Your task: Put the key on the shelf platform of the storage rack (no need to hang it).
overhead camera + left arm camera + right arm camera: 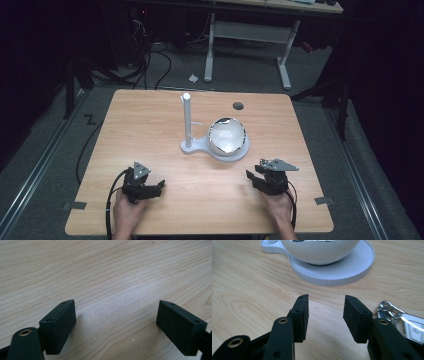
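A white bowl [227, 136] with a shiny inside sits on the round plate of a white stand [196, 147], whose upright post [187, 117] rises at its left. In the right gripper view the bowl [319, 250] and the stand's plate [352, 267] lie just ahead of my right gripper [325, 305], which is open with bare table between its jaws. A shiny metal piece [398, 316] lies beside its right jaw. My left gripper [117, 312] rests open near the table's front left, with nothing between its jaws. In the high view the left gripper [150, 189] and the right gripper [256, 172] are both held by hands.
The wooden table [150, 130] has a dark round hole [238, 105] near its far edge. Cables trail off the front left. Behind the table stand a white desk frame [250, 45] and floor cables.
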